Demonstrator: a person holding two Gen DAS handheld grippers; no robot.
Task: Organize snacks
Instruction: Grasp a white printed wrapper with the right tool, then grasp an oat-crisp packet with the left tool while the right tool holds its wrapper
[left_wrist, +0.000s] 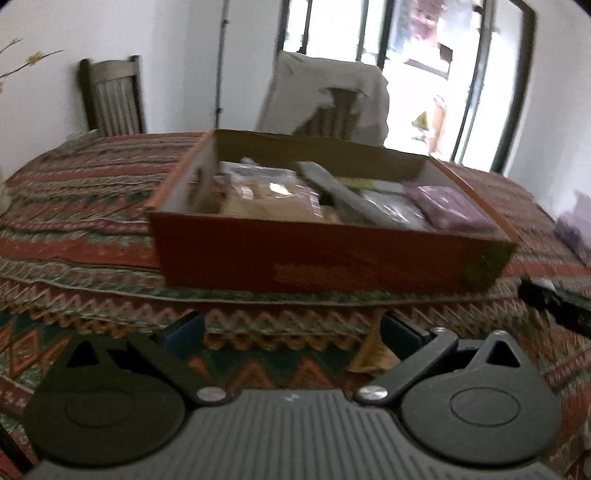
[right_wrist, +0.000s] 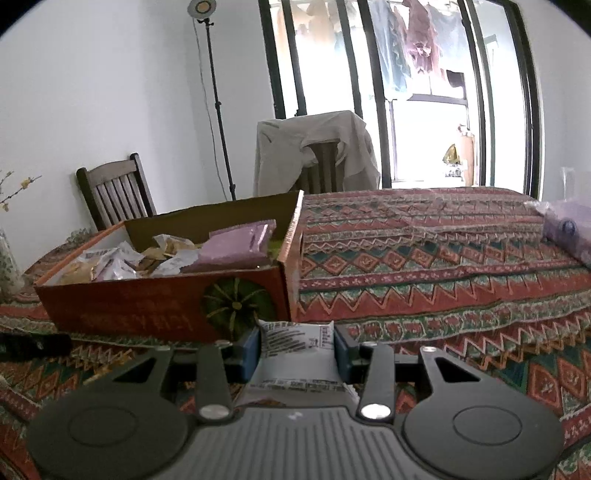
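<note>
Pinching a light, crinkly white packet (right_wrist: 297, 347), the right gripper (right_wrist: 297, 350) holds mid-body; left gripper (left_wrist: 291, 332) gapes empty near the box (left_wrist: 325, 258).

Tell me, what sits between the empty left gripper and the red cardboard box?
Only bare patterned tablecloth, as the left wrist view shows: nothing lies between the open left gripper and the red cardboard box.

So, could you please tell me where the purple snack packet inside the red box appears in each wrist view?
Left wrist view: the purple packet lies at the right end of the red box, right of centre.
Right wrist view: the purple packet lies left of centre, by the box's right-hand wall.
Shared landmark: the cloth-draped chair behind the table.
</note>
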